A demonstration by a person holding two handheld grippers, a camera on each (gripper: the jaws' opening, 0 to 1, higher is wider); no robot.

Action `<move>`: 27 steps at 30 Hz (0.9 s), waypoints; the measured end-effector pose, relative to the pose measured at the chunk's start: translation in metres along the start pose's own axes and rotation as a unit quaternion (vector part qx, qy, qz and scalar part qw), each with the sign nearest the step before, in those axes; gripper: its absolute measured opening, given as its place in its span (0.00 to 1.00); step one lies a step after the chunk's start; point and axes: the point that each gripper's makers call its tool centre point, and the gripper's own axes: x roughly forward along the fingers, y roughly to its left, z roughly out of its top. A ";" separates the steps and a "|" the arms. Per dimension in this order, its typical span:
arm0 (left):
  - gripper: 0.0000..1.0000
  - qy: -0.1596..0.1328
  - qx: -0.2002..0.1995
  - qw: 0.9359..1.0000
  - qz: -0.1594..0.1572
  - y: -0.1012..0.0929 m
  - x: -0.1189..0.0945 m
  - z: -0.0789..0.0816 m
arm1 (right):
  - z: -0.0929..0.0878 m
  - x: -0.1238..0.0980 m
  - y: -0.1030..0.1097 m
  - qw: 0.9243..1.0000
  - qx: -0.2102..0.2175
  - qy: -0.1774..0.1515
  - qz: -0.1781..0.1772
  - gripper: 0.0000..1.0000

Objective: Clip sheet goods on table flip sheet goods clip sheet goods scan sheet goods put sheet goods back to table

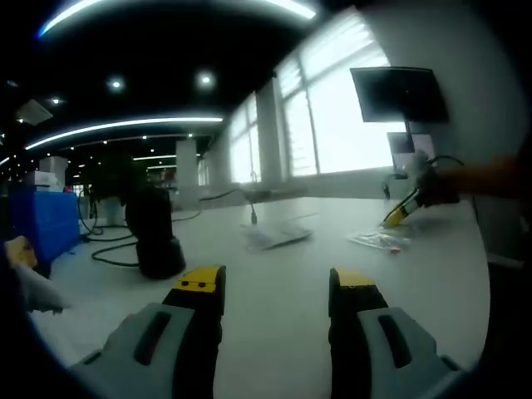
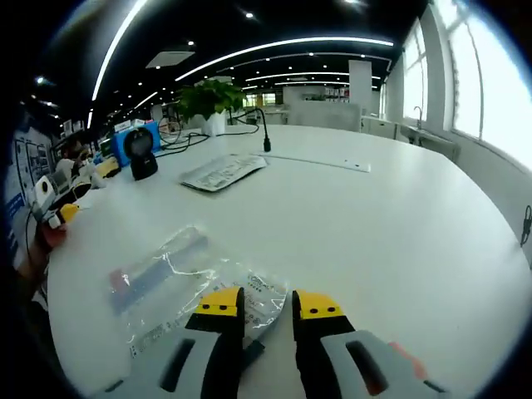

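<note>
White and smooth, the worktop carries a clear plastic packet of sheet goods, which lies flat just in front of the right hand-held gripper. The yellow-tipped jaws of this gripper stand narrow, with only a small gap, and the near edge of the packet sits at or under the tips; I cannot tell if they really pinch it. A second flat packet lies farther away on the same worktop, near a black gooseneck microphone, and a dark barcode scanner stands at the far left edge beside some cables. In the left gripper view, the left hand-held gripper is held above the worktop with its jaws wide apart and nothing between them. Ahead of it a flat packet rests on the white surface, the dark scanner stands to the left, and the other hand-held gripper shows at the right, close to a clear packet.
</note>
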 end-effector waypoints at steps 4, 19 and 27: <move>0.42 0.000 0.000 1.000 0.001 0.000 0.000 0.000 | -0.001 0.000 0.002 1.000 -0.002 0.008 -0.005 0.15; 0.42 0.000 -0.001 1.000 0.001 -0.002 -0.001 0.001 | 0.019 -0.011 0.009 0.999 0.031 -0.028 0.015 0.00; 0.42 0.001 0.000 1.000 0.002 -0.005 -0.002 0.003 | 0.069 -0.028 0.017 0.990 0.087 -0.106 0.045 0.00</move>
